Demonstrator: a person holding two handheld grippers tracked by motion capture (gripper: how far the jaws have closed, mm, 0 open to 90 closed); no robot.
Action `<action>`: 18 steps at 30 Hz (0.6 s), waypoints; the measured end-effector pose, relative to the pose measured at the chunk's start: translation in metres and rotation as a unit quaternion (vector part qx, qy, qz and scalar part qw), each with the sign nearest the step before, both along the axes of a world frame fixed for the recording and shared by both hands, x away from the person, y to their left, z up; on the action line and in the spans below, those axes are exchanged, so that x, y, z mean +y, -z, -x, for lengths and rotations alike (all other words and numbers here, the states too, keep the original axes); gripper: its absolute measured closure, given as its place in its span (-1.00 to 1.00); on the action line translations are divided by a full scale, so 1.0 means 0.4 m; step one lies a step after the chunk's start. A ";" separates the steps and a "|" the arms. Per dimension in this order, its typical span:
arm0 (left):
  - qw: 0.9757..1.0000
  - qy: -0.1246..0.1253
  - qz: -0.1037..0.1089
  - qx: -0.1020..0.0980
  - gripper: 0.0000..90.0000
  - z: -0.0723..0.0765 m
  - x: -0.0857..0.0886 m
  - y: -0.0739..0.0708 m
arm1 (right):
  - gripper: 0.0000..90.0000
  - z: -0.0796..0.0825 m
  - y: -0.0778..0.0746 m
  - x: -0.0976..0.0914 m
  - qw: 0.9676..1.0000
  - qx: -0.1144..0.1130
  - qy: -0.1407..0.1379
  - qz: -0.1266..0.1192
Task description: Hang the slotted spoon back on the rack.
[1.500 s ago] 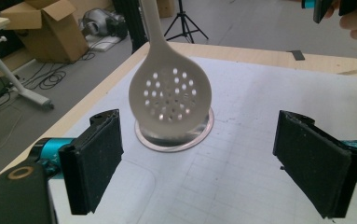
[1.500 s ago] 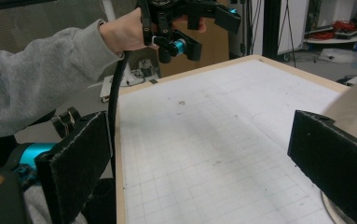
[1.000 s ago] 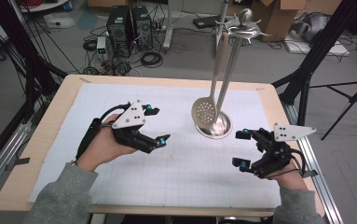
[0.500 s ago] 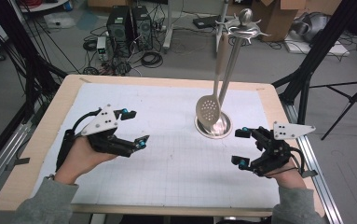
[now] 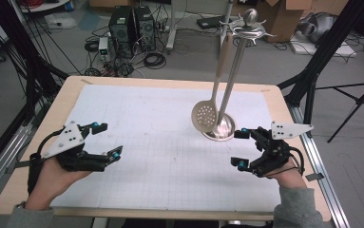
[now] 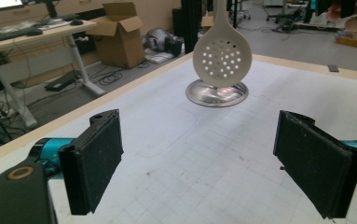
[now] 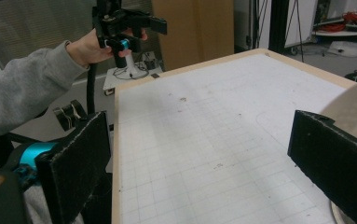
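Observation:
A cream slotted spoon (image 5: pixel 205 117) hangs from a metal stand (image 5: pixel 233 78) at the table's right middle, its head just above the stand's round base (image 5: pixel 221 129). My left gripper (image 5: pixel 109 140) is open over the white grid mat (image 5: pixel 160 142) at the front left, with nothing between its fingers. My right gripper (image 5: pixel 237 148) is open too, just in front of the base and apart from it. In the left gripper view the spoon (image 6: pixel 222 53) and base (image 6: pixel 217 92) lie far ahead of the gripper (image 6: pixel 204 163). The right gripper (image 7: pixel 204 163) faces bare mat, and the spoon's edge (image 7: pixel 353 109) shows at right.
The mat covers most of the wooden table (image 5: pixel 37 156). In the right gripper view the other hand holds its gripper (image 7: pixel 125 28) beyond the far table edge. Computers and cables (image 5: pixel 132 28), boxes and black tripod legs (image 5: pixel 322 57) stand on the floor around the table.
My left gripper has drawn back to the left and toward the table's front edge, still open. The right gripper and the spoon have stayed put.

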State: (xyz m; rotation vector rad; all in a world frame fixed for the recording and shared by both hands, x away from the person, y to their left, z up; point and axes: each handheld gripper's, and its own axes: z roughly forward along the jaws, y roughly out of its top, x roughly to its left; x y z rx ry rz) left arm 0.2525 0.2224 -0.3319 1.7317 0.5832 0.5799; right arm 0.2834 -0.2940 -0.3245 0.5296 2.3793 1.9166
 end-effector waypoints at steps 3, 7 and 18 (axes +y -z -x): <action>1.000 -0.012 0.007 0.001 -0.65 0.001 0.032 0.005 | -0.89 -0.002 0.002 0.000 1.000 0.001 -0.002 0.002; 1.000 -0.024 0.020 -0.003 -0.64 0.003 0.059 0.001 | -0.89 0.001 0.000 -0.002 1.000 0.001 0.000 -0.001; 0.999 -0.023 0.049 -0.007 -0.66 0.008 0.104 0.004 | -0.89 0.005 -0.005 -0.020 1.000 -0.008 0.019 -0.009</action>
